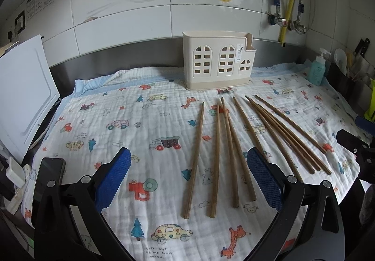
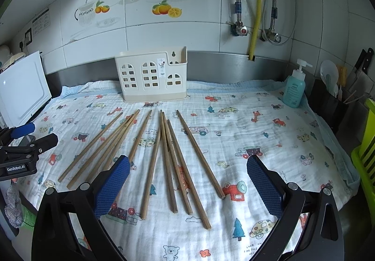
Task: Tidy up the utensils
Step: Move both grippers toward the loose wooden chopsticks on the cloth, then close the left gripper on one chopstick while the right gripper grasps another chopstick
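The worktop is covered by a white cloth (image 1: 140,120) printed with cars, trees and giraffes (its far edge bunches up against a steel backsplash below the tiled wall). A white board (image 1: 23,97) leans at the left side of the worktop. At the back of the cloth stands a cream holder (image 1: 216,62) with window-shaped cutouts, upright, close to the backsplash; nothing shows above its rim. A blue-green soap bottle (image 2: 294,87) with a pump stands at the far right corner of the cloth.

The left claw (image 1: 188,181) hangs low over the near part of the cloth, its blue pads (image 1: 112,181) wide apart and gripping nothing. The right claw (image 2: 188,185) hangs the same way, its pads also spread and holding nothing.

The wooden chopsticks (image 2: 164,160) lie flat on the cloth in front of the holder, well apart from it, fanned out with their thin ends toward it. Some lie single, others touch or cross in small bundles (the exact count is hard to tell where they overlap). In the left wrist view several run between the pads of the left claw; in the right wrist view several run between those of the right claw.
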The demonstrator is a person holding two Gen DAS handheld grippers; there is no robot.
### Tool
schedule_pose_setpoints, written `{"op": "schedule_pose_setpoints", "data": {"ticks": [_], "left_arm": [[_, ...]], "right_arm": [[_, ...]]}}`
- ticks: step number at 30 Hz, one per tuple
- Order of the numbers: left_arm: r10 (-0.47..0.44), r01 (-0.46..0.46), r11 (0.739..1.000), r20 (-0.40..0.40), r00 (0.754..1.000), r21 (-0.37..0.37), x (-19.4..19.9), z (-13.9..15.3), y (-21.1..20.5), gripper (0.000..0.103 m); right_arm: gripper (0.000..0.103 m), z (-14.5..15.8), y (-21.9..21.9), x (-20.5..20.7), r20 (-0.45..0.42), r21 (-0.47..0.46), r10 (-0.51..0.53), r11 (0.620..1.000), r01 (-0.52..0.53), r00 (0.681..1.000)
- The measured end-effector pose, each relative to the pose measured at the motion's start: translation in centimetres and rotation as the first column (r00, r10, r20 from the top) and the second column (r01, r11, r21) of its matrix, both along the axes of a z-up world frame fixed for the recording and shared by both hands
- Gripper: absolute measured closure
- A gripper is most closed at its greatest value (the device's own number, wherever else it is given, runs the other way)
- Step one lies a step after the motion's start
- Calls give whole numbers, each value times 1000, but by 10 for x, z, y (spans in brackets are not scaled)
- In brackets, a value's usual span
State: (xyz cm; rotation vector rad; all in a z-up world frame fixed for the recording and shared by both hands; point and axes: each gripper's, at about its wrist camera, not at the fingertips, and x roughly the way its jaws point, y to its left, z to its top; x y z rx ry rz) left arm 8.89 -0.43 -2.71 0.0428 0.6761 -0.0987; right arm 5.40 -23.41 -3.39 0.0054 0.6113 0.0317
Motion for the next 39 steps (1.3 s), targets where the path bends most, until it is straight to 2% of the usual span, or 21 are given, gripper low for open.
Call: {"op": "schedule_pose_setpoints", "data": {"ticks": [5,17,28,30,33,34,35,39], "left_arm": [[-15,15,1000,-30,999,2,3,-8,0,5],[-20,20,1000,-48,999,1,14,-14,5,6],[-19,22,999,-91,996,24,26,-30,12,7],[-23,26,999,-99,995,27,27,-32,12,7],[-27,32,999,-105,994,43,31,-35,11,7],[-30,35,998,-108,994,46,32,-36,11,10],[-36,42,998,-115,993,47,33,-37,10,17],[-51,58,997,-144,988,44,41,-43,10,27]], "right_arm": [[6,-7,-1,5,-20,4,7,1000,-7,1000],[7,-19,-9,16,-57,0,22,1000,-22,998],[9,-27,-23,22,-87,-43,30,999,-34,996],[10,-30,-26,24,-95,-38,32,999,-36,995],[20,-35,-29,27,-116,-33,35,999,-39,993],[21,-37,-31,28,-121,-28,36,999,-40,992],[21,-38,-32,29,-126,-27,36,999,-40,991],[28,-43,-33,33,-142,-24,44,999,-48,989]]}}
